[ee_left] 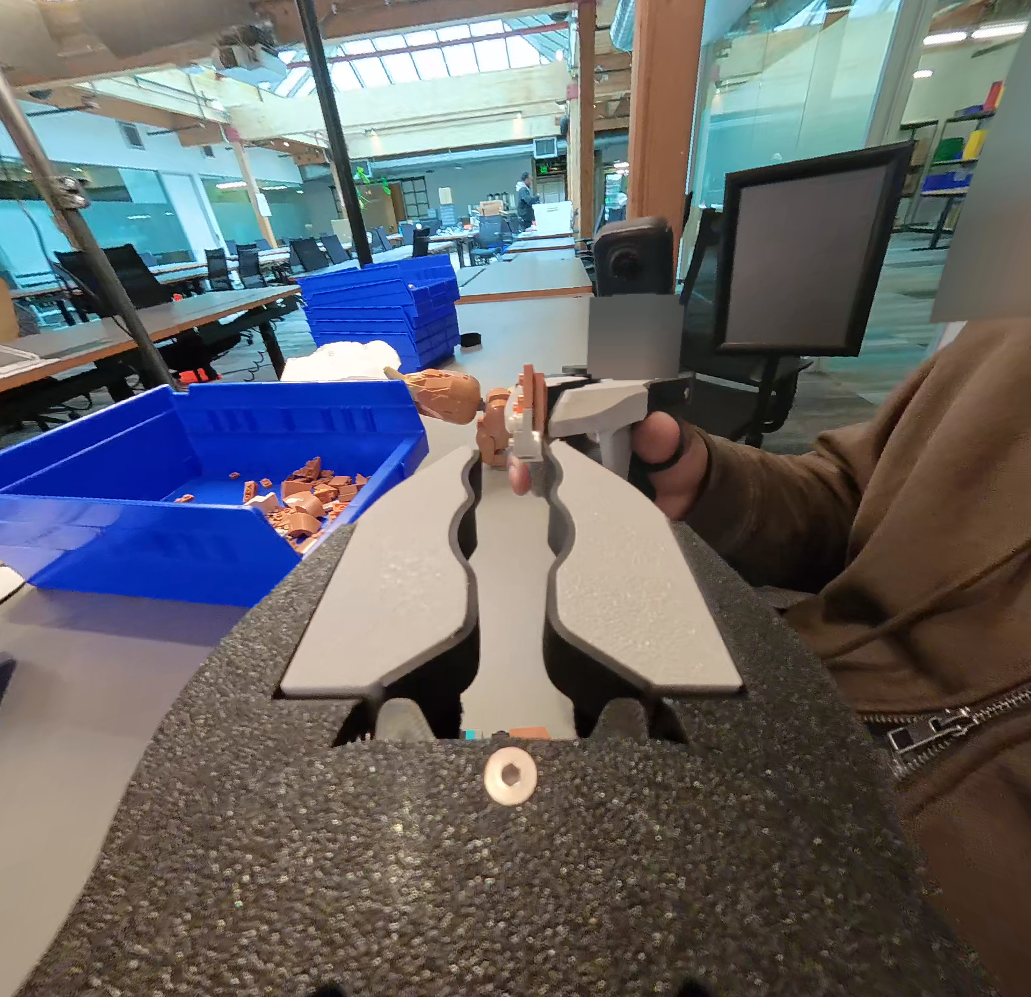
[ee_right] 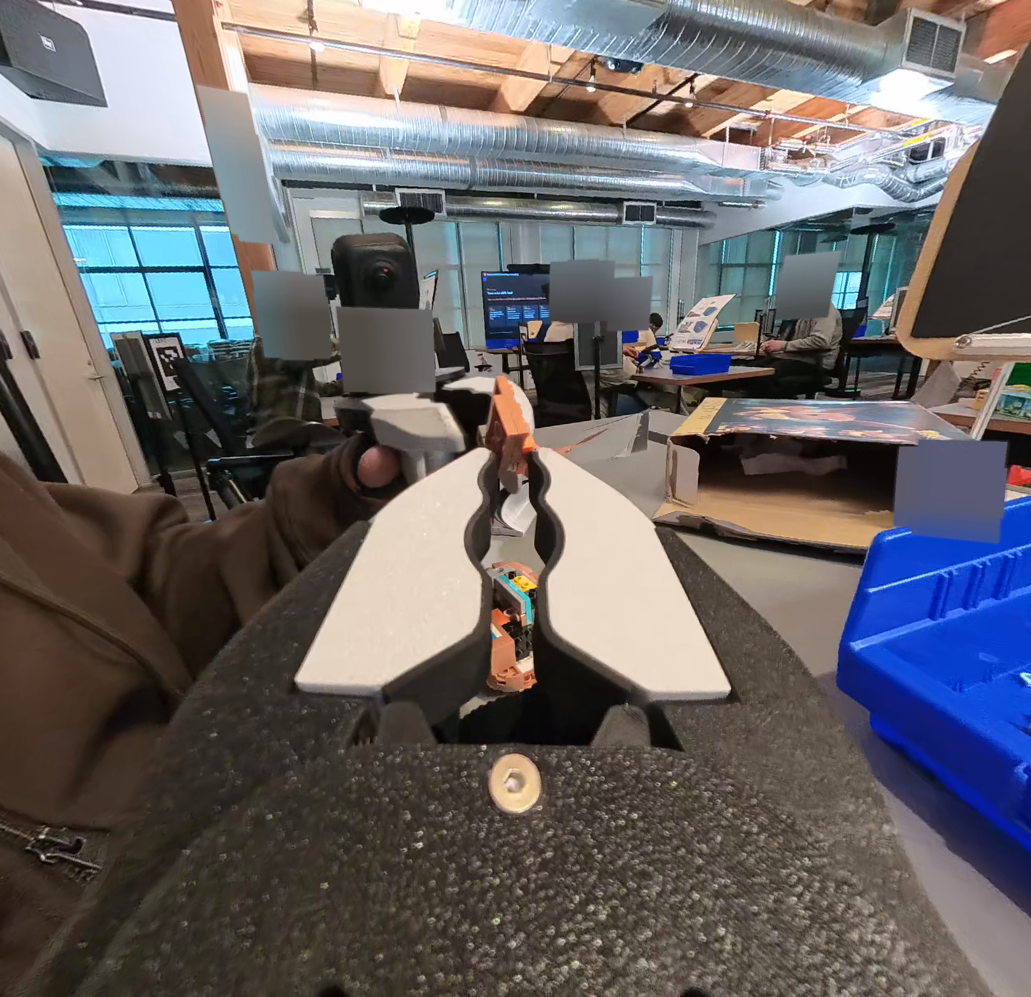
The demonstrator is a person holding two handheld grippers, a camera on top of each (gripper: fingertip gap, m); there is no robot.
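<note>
In the left wrist view my left gripper (ee_left: 512, 454) is closed on a small brown and grey brick assembly (ee_left: 496, 432), held above the grey table (ee_left: 111, 691). My right gripper (ee_left: 549, 407) comes in from the right and pinches orange-brown plates (ee_left: 531, 393) on the same assembly. In the right wrist view my right gripper (ee_right: 513, 457) is shut on those orange-brown plates (ee_right: 505, 426), with the left gripper (ee_right: 446, 418) just to their left. A small multicoloured brick model (ee_right: 510, 624) lies on the table below, between the right fingers (ee_right: 602, 580).
A blue bin (ee_left: 167, 546) with several loose brown bricks (ee_left: 304, 501) stands to the left. Behind it are a rounded brown brick model (ee_left: 446, 395), a white bag (ee_left: 346, 359) and stacked blue bins (ee_left: 385, 312). An open cardboard box (ee_right: 781, 490) and another blue bin (ee_right: 948, 635) are on the right. Only a small space, under 4 cm, lies between the two pairs of fingers.
</note>
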